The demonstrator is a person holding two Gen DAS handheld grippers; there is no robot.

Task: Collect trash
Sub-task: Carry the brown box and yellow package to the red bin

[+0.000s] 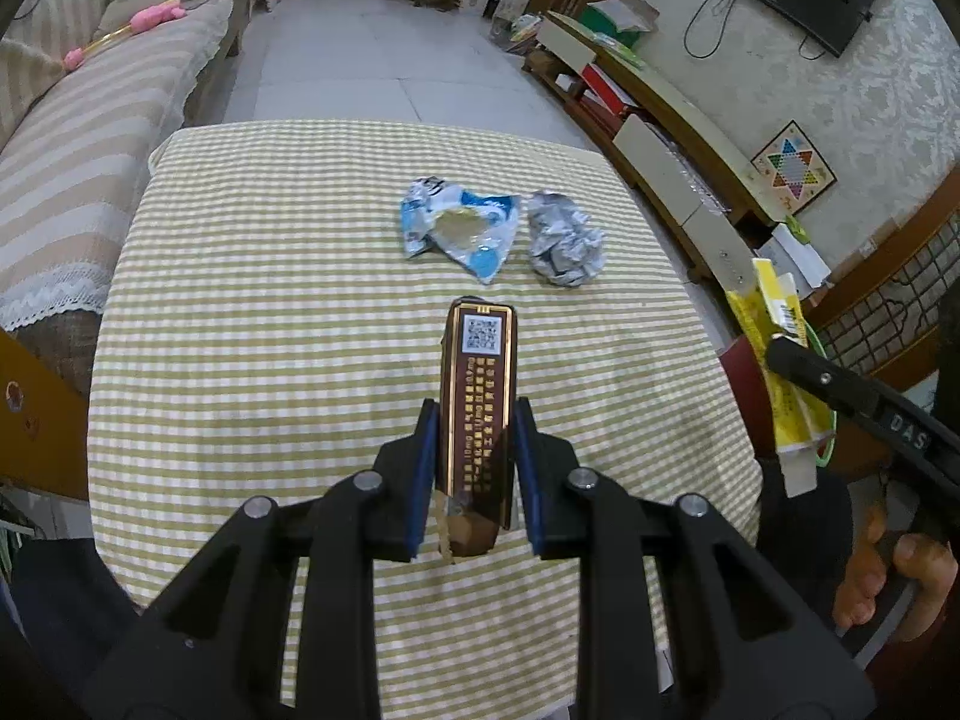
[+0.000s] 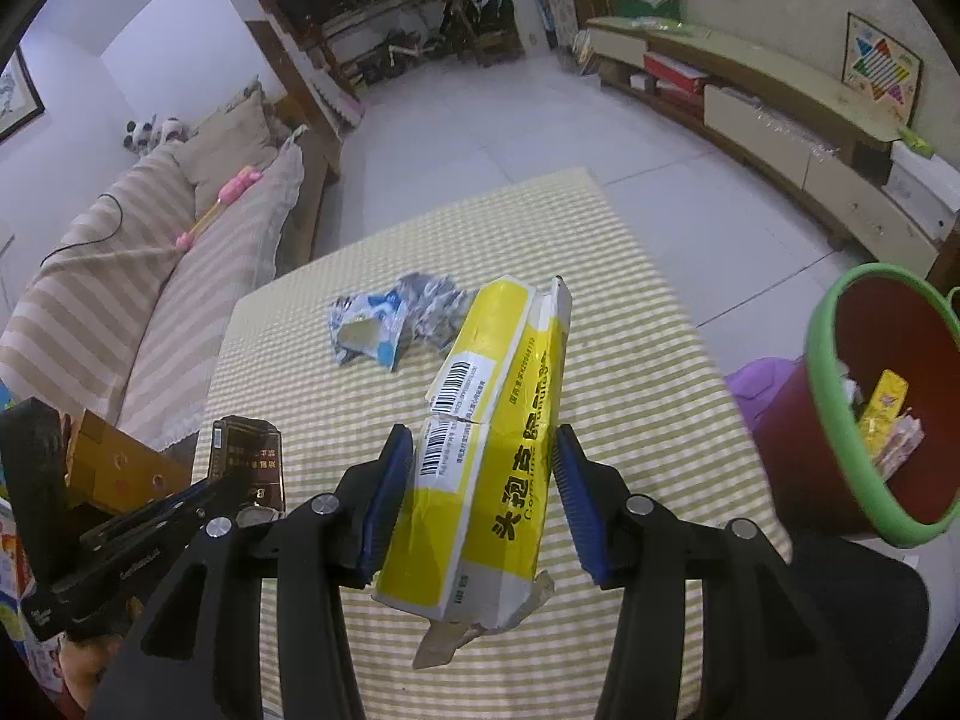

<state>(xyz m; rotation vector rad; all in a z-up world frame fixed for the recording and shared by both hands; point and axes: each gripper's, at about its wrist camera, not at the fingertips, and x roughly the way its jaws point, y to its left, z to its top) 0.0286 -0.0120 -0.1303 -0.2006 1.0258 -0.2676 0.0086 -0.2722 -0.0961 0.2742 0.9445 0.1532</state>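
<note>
My left gripper is shut on a slim brown and gold box, held upright above the striped tablecloth. My right gripper is shut on a torn yellow carton, lifted off the table. A blue and white wrapper and a crumpled silver foil ball lie side by side on the cloth beyond both grippers. A red bin with a green rim stands off the table's right side and has wrappers inside it.
A striped sofa runs along the left of the table. A low TV cabinet lines the right wall. A purple object sits beside the bin. A person's hand grips the right tool's handle.
</note>
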